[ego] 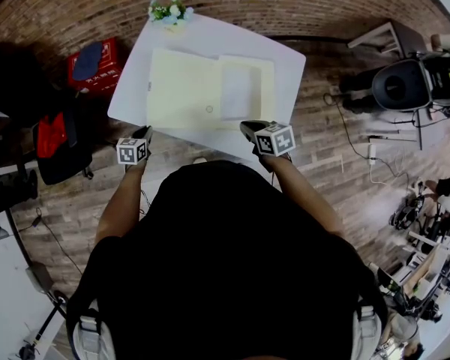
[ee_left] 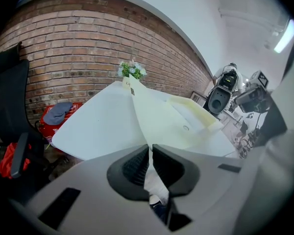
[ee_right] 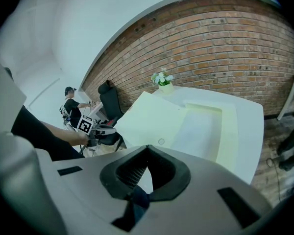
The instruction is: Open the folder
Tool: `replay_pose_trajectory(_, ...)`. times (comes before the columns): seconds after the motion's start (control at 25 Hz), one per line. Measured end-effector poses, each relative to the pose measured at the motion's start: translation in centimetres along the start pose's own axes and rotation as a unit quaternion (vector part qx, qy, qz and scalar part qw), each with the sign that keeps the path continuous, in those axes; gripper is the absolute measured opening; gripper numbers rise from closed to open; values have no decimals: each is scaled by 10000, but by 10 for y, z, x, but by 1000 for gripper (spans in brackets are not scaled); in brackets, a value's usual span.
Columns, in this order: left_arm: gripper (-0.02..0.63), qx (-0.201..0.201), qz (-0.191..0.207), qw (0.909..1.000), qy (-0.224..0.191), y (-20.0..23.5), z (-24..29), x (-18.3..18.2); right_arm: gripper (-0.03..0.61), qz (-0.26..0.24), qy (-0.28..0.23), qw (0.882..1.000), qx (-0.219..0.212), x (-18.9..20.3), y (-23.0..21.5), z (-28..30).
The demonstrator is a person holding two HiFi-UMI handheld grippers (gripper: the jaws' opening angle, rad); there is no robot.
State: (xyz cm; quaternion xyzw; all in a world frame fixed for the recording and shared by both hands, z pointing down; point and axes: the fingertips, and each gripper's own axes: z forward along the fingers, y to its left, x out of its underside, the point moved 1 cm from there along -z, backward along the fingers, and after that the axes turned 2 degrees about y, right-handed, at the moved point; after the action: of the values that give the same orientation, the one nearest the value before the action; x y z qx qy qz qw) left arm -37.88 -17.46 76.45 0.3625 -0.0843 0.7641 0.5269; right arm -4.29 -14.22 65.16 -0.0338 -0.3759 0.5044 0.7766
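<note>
Pale yellow folder (ego: 187,88) lies spread open; white table (ego: 285,60) beneath.

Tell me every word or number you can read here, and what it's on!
No text in any view can be read for sure.
Red box: white print, too blurred to read.
Folder: small tab at its far edge, marks too small to read.
Marker cubes: black-and-white square patterns only, no words or numbers.
</note>
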Motion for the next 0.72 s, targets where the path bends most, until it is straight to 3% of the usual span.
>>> replay_pose_trajectory(0.72,31,143,-158,9992,334,14,16,17,23,196,75,9996,193,16,-1,0)
